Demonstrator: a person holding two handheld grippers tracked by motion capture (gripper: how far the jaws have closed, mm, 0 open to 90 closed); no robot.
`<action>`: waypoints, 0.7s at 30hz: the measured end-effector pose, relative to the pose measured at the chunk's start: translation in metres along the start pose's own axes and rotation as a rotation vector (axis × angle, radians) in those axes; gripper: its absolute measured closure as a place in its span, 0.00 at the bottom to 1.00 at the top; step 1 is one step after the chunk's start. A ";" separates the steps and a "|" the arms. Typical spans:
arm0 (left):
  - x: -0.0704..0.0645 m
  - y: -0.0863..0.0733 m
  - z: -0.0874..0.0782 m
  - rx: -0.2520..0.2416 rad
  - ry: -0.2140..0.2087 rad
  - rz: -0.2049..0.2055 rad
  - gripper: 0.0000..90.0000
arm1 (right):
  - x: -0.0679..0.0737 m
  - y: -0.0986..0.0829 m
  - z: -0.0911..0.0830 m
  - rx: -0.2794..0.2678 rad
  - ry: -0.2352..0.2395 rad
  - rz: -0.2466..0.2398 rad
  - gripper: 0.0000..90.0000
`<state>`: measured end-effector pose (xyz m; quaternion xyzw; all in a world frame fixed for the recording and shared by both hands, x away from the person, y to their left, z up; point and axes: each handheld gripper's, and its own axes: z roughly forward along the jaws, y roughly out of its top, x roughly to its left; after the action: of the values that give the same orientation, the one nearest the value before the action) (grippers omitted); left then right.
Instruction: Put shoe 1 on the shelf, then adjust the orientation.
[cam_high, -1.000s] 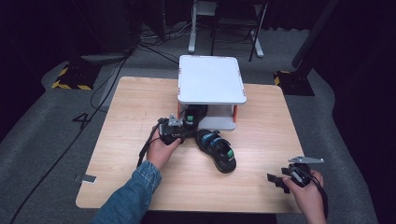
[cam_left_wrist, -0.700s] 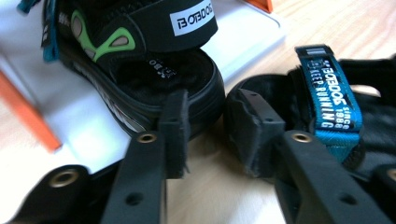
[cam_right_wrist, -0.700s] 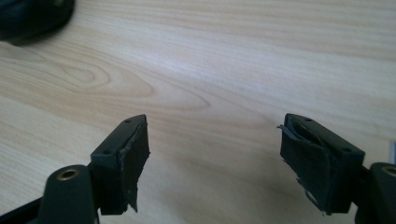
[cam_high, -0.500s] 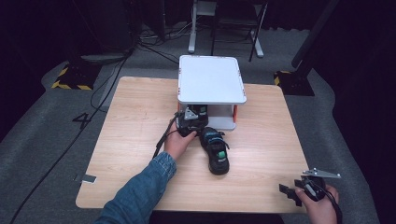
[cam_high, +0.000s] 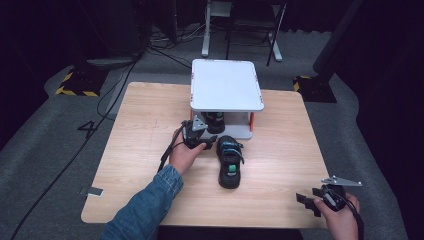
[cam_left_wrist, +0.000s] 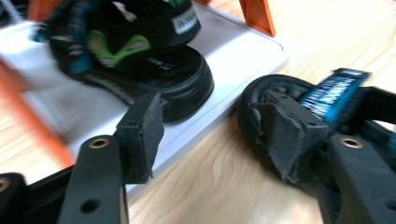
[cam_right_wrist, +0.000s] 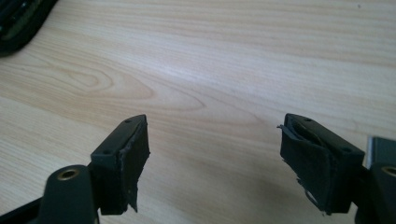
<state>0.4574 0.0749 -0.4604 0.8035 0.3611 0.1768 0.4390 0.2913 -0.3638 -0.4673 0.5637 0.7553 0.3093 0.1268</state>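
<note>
Since half a second ago the right gripper (cam_high: 311, 203) has stayed low at the near right corner of the surface (cam_high: 150, 120), well apart from the sandal (cam_high: 229, 162), while the left gripper (cam_high: 206, 138) has drawn back a little from the white stand (cam_high: 226, 85) and now sits just left of the sandal's heel end. The right gripper's fingers (cam_right_wrist: 122, 161) stand wide apart over bare wood, holding nothing. The left gripper's fingers (cam_left_wrist: 141, 135) are also wide apart and empty; in the left gripper view one lies over the stand's lower shelf (cam_left_wrist: 243, 46) and the other against the rounded sole edge of the sandal on the surface. That sandal is black with blue straps and a green patch on its footbed, lying lengthwise just in front of the stand. A blue strap (cam_left_wrist: 332, 88) carries white lettering, too blurred to read. Farther back, a second sandal (cam_left_wrist: 140, 51), black with green and teal trim, rests on the lower shelf under the stand's white top, between orange posts (cam_left_wrist: 254, 14); its small white label cannot be read.
</note>
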 end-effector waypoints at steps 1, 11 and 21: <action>0.000 0.001 -0.009 -0.006 0.006 0.000 0.44 | 0.002 0.002 0.001 -0.003 0.003 0.001 0.27; -0.006 0.009 -0.097 -0.012 0.033 -0.032 0.38 | 0.011 0.017 0.010 -0.005 0.036 -0.045 0.27; 0.003 -0.005 -0.139 0.058 0.042 -0.031 0.28 | 0.023 0.036 0.019 -0.029 0.076 -0.086 0.26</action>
<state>0.3739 0.1594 -0.3876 0.8064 0.3877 0.1762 0.4103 0.3218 -0.3295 -0.4568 0.5165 0.7787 0.3355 0.1194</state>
